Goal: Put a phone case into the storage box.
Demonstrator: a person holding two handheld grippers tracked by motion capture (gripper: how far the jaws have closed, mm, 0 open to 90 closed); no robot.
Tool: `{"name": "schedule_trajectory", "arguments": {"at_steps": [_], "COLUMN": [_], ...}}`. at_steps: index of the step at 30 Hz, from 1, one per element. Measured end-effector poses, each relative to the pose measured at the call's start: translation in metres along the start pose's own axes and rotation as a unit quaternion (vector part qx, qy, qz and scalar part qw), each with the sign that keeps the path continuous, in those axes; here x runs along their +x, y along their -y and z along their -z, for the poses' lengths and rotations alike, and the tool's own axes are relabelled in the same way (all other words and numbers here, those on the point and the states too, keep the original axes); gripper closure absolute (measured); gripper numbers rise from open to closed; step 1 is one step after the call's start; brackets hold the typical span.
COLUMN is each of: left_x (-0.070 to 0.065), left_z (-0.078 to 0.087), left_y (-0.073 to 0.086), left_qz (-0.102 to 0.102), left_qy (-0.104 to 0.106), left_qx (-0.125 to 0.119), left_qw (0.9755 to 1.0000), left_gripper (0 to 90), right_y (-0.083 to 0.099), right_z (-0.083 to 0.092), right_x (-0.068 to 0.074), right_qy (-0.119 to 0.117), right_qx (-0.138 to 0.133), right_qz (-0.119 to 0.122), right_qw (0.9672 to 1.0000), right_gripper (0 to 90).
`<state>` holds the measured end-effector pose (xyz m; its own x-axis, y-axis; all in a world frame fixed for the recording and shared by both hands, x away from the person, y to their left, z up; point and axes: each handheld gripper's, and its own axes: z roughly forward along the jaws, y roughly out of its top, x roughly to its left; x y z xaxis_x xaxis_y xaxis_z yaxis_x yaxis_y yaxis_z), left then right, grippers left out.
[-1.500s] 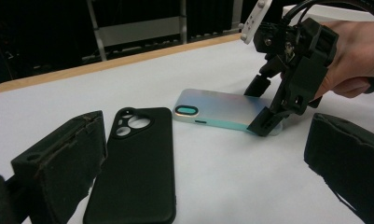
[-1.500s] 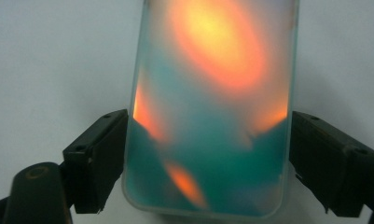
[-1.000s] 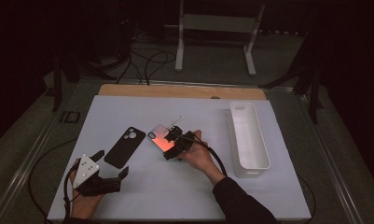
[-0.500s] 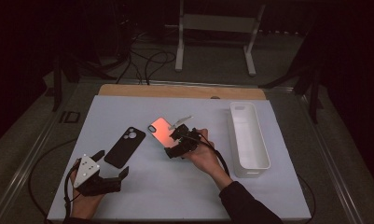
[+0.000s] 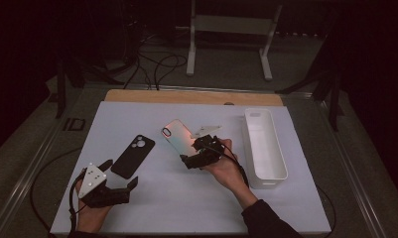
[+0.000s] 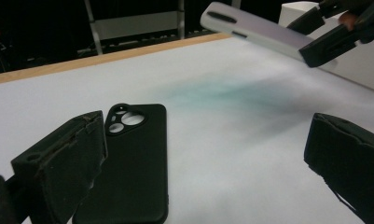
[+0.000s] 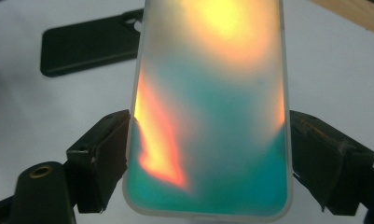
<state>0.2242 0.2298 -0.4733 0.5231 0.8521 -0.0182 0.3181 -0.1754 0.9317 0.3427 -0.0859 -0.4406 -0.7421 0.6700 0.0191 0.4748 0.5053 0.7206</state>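
An iridescent phone case (image 7: 208,107) rides clear of the table, clamped by its long sides in the jaws of the right gripper (image 5: 200,153) near the middle of the white mat (image 5: 186,208). The lift appears underway; next, it likely needs carrying to the white bin (image 5: 264,144) by the right edge. The left gripper (image 5: 107,191) hovers near the front-left corner, jaws wide and empty, beside a black phone case (image 5: 133,155). The lifted case's near end is cut off.
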Motion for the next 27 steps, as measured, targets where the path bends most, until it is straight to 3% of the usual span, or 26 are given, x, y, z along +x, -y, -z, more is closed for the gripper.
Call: {"name": "schedule_trajectory", "arguments": {"at_steps": [13, 27], "left_x": [-0.002, -0.007], "left_z": [-0.001, -0.003], "left_y": [-0.003, -0.008], "left_qz": [0.011, 0.009], "left_qy": [0.01, 0.018], "left_qx": [-0.002, 0.004], "left_qw": [0.9999, 0.9998], "left_gripper": [0.0, 0.0], "right_y": [0.017, 0.036], "right_z": [0.024, 0.042], "right_x": [-0.003, -0.005], "right_qy": [0.004, 0.006], "right_qx": [-0.049, -0.092], "right_qz": [-0.005, -0.015], "right_qw": [0.9988, 0.9956], "right_gripper": [16.8, 16.8]}}
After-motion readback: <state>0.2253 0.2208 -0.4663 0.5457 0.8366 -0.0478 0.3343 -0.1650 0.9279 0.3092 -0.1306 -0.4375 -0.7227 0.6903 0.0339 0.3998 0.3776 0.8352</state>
